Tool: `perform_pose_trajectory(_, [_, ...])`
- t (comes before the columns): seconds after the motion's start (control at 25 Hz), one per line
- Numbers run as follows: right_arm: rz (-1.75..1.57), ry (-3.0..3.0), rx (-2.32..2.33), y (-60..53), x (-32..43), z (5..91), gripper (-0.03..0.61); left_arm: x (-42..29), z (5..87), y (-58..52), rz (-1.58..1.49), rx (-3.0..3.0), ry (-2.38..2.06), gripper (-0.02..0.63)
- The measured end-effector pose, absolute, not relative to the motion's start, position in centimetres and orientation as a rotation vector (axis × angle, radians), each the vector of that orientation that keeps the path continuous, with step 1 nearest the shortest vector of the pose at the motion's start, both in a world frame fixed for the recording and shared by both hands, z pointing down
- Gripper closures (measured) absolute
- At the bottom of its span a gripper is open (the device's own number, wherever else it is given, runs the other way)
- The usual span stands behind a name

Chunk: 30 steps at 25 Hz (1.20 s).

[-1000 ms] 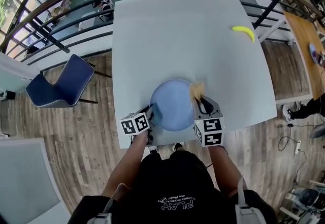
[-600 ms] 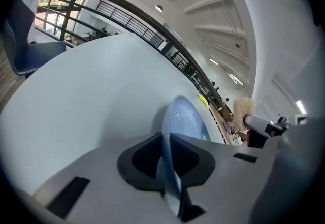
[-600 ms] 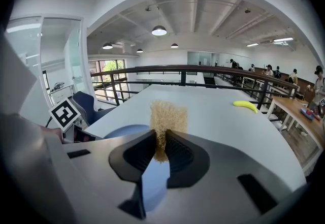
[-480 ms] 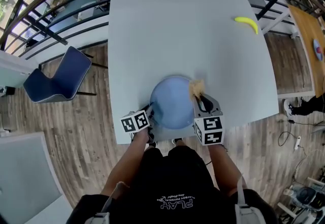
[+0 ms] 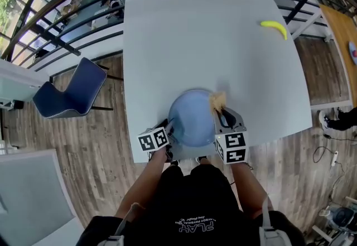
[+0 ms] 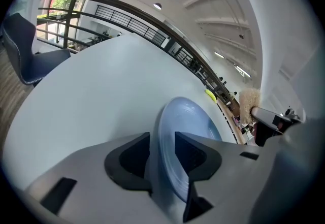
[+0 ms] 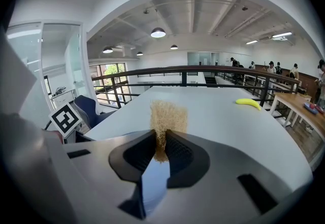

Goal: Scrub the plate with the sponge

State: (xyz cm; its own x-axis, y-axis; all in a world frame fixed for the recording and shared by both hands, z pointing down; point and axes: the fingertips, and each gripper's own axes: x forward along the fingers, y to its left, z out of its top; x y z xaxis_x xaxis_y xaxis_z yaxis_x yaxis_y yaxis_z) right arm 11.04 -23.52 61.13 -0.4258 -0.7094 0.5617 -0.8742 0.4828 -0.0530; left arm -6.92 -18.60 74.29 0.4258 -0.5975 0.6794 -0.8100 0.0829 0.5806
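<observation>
Looking down in the head view, the blue plate (image 5: 192, 116) lies flat at the six o'clock edge of the pale table (image 5: 206, 33), right in front of the person. The left gripper (image 5: 169, 128) meets its rim at about eight o'clock. The right gripper (image 5: 223, 114) reaches in at about two o'clock, and the tan sponge (image 5: 217, 100) sticks out of its tip over the rim there. A banana (image 5: 274, 28) lies well apart, toward the table's one o'clock corner.

The left gripper view shows the plate's rim standing between the two dark pads. The jaws have just been opening, and a slim gap shows on each side, so the rim looks released rather than pinched.

The right gripper view has the jaws pressed together on the sponge's lower end. Its frayed, fibrous top fans out at twelve o'clock above the pads, and blue plate shows below them.

Judging by its looks, the plate is stiff, smooth and fairly light. It would likely skate across the slick tabletop under scrubbing unless the left jaws close again on the thin eight o'clock rim. The sponge seems light, soft and springy. A low pinch like this one lets its free end flex against the plate, though hard strokes might bend it or work it loose.
</observation>
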Motion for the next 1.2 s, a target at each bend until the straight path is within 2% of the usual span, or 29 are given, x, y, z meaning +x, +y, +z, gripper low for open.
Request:
perform_pose_trajectory(0.08, [0.471,-2.269,1.313,-23.6,11.1,61.1,0.515,-7.4,73.7,-18.6,0.249,1.606,-1.286,0.445])
perform_pose_trajectory(0.4, [0.389,-2.341,1.319,-24.9,13.6,58.6,0.515,-10.6,66.1,-19.0,0.184,1.648,-1.519,0.445])
perform_pose_trajectory(0.64, [0.234,-2.427,1.215,-24.7,12.4,56.5,0.515,-8.4,59.6,-20.3,0.223,1.877,-1.655,0.448])
perform_pose_trajectory(0.72, [0.224,-2.456,1.182,-24.1,11.9,56.3,0.515,-7.6,58.1,-20.0,0.237,1.936,-1.680,0.462])
perform_pose_trajectory(0.84, [0.208,-2.489,1.149,-23.1,11.1,55.5,0.515,-7.0,56.2,-19.0,0.183,2.002,-1.694,0.568])
perform_pose_trajectory(0.92, [0.189,-2.514,1.133,-22.3,10.3,54.4,0.515,-6.9,54.2,-18.4,0.080,2.061,-1.687,0.596])
perform_pose_trajectory(1.2, [0.159,-2.578,1.150,-17.8,8.3,52.3,0.515,-6.3,48.7,-14.4,-0.142,2.295,-1.607,0.601])
